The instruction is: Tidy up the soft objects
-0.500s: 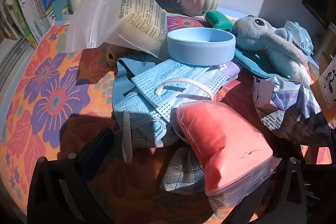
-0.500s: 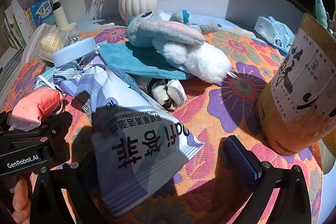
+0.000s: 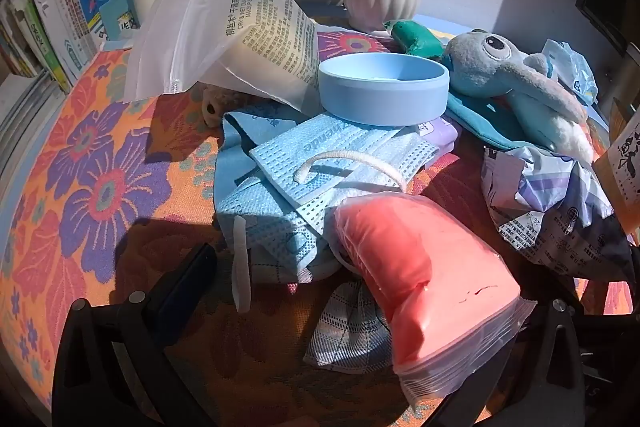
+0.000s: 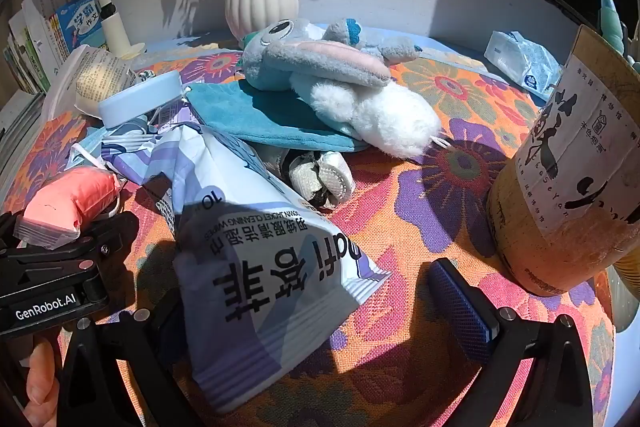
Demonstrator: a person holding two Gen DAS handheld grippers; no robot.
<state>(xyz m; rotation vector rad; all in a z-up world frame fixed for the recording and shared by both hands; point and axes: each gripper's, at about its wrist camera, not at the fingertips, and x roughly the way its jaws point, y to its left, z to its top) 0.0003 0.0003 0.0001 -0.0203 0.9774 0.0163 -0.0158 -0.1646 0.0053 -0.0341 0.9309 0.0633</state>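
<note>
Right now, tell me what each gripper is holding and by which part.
Nothing is held. The left gripper has its jaws wide open around the pink packet, not pressing it. The right gripper is open over the wipes pack.

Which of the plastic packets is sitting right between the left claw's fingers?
The pink packet: its clear sealed end lies in the open left claw. The wipes pouch and printed clear bag lie farther off.

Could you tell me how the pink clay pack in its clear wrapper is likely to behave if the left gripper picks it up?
The pink clay pack is bent over the face masks, so it probably yields and sags rather than staying stiff. Its glossy wrapper may be slippery. The loose sealed end would likely crumple, so gripping the body seems safer.
</note>
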